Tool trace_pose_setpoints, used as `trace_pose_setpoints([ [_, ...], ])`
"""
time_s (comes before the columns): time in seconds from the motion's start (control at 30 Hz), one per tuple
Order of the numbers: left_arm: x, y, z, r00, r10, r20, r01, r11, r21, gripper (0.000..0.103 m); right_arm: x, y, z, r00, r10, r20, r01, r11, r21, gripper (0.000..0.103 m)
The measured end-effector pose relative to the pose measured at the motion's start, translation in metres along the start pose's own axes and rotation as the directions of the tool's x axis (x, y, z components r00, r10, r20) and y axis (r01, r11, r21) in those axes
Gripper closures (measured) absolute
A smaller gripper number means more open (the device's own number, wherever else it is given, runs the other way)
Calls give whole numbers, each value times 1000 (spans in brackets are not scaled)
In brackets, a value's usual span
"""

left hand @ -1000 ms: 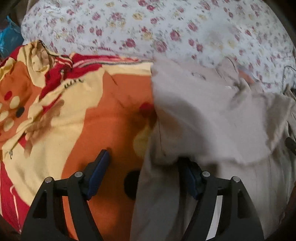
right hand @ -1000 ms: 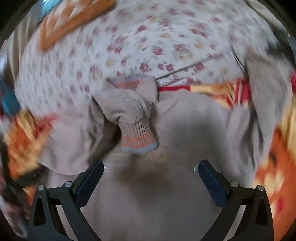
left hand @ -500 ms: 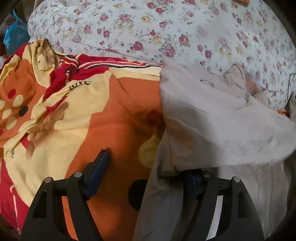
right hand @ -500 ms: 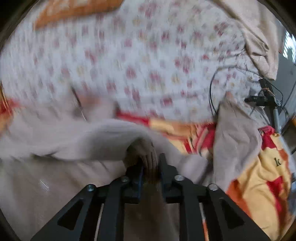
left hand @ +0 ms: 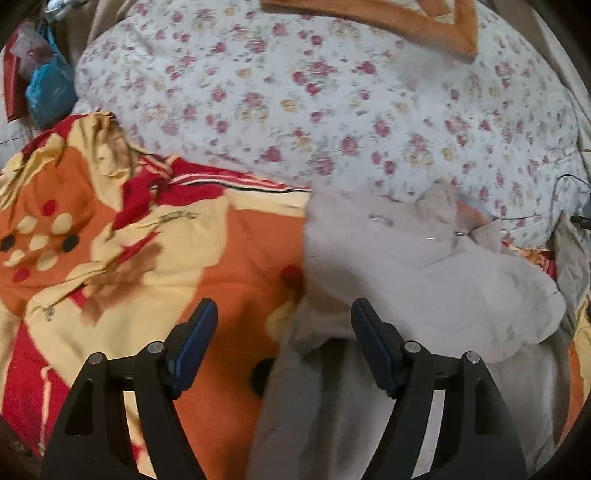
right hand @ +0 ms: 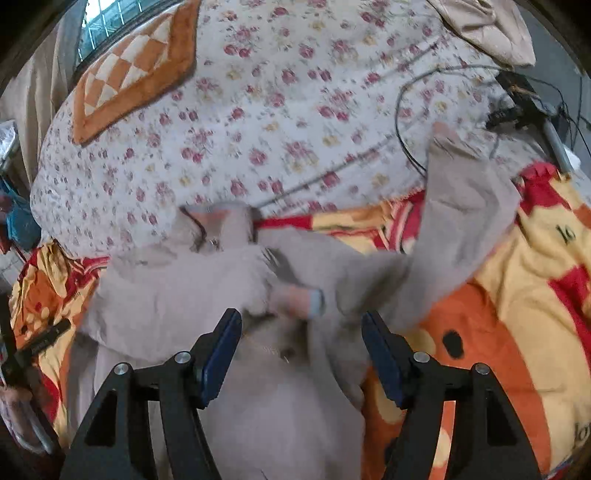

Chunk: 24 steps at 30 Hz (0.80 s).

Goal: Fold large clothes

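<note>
A beige jacket (left hand: 399, 266) lies crumpled on an orange, yellow and red blanket (left hand: 140, 236), with one sleeve folded across its body. My left gripper (left hand: 284, 325) hovers open above the jacket's left edge, and cloth shows below the gap without touching either pad. In the right wrist view the jacket (right hand: 177, 295) fills the middle, and its striped cuff (right hand: 299, 301) rests just beyond my right gripper (right hand: 301, 332). The right jaws are opening and nothing is pressed between them. The other sleeve (right hand: 461, 221) trails away to the upper right.
A floral quilt (right hand: 277, 122) covers the bed behind the blanket, with an orange checked cushion (right hand: 129, 70) on it. Black cables (right hand: 402, 122) and a device lie at the far right. A blue bag (left hand: 48, 92) sits at the far left. Another beige cloth (right hand: 484, 26) lies top right.
The right gripper closed on the cuff, carried the sleeve across the jacket, then opened and let it go. The left gripper rose, and its right finger is no longer under the cloth.
</note>
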<state>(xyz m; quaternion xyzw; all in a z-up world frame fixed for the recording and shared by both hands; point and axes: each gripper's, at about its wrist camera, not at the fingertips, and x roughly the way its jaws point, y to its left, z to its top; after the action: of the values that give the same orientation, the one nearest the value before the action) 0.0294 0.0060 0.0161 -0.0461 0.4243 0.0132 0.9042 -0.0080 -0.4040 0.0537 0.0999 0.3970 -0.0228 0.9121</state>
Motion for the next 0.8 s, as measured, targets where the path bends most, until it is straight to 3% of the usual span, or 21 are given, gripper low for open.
trace_pose_setpoints([
  [0.07, 7, -5, 0, 1000, -4, -11, 4, 1000, 18, 29, 9, 5, 5, 999, 16, -31, -15, 999, 37, 33],
  [0.13, 19, -13, -1, 999, 9, -32, -7, 999, 52, 29, 21, -1, 1, 989, 137, -63, -125, 978, 168, 27],
  [0.2, 35, -17, -2, 996, 18, -83, -12, 997, 72, 29, 40, -12, -6, 964, 251, -90, -210, 921, 327, 26],
  [0.37, 60, -13, -11, 983, 2, -185, 4, 1000, 30, 28, 76, -30, -12, 938, 343, -54, -263, 803, 535, 21],
  [0.5, 61, -14, -11, 984, 8, -177, -2, 999, 32, 26, 110, -34, -6, 894, 448, 0, -336, 672, 660, 20],
  [0.6, 62, -15, -12, 985, 15, -169, -8, 999, 42, 25, 133, -28, -2, 868, 497, -7, -354, 627, 694, 24],
  [0.67, 62, -14, -11, 986, 13, -169, -6, 999, 43, 25, 135, -27, 1, 872, 489, 16, -367, 630, 684, 66],
  [0.73, 62, -13, -11, 985, 8, -171, -2, 999, 38, 25, 119, -27, 7, 902, 428, 56, -372, 706, 602, 73],
  [0.8, 63, -14, -11, 985, 6, -172, 1, 999, 44, 22, 98, -20, 11, 958, 276, 80, -283, 855, 434, 72],
])
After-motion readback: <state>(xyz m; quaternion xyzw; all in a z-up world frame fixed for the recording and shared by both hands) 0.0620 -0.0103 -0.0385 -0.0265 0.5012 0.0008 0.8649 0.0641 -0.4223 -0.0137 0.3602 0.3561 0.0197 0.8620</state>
